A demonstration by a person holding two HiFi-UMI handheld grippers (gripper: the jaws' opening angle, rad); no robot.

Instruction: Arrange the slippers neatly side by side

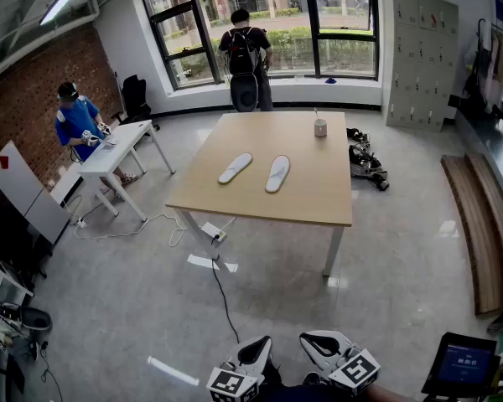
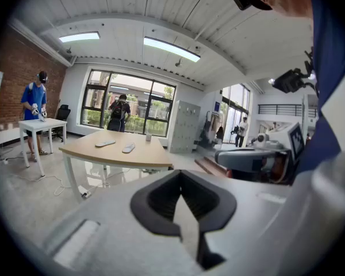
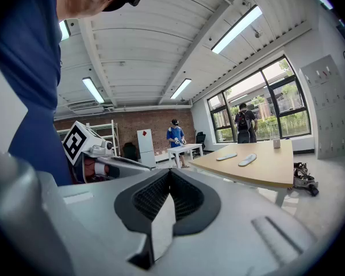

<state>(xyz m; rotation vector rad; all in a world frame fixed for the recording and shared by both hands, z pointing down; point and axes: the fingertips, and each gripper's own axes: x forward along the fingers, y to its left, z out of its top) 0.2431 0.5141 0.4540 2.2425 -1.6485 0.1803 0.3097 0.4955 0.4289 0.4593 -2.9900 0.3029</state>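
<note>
Head view, left slipper (image 1: pixel 235 167) and right slipper (image 1: pixel 277 174) lie splayed on the worktop (image 1: pixel 318 199) at twelve o'clock; left gripper view, left hand-held gripper (image 2: pixel 181 203) closed, empty; right gripper view, right hand-held gripper (image 3: pixel 164 203) likewise; light, floppy things probably, so pinch a sole edge.

Brick wall (image 1: pixel 33 90) at left, glossy grey floor (image 1: pixel 134 308), wooden table (image 1: pixel 318 182), white desk (image 1: pixel 117 145), black-framed windows (image 1: pixel 344 23), grey lockers (image 1: pixel 423 57)

Left slipper (image 1: pixel 235 167) lies near right slipper (image 1: pixel 277 174) on table (image 1: pixel 260 203).
</note>
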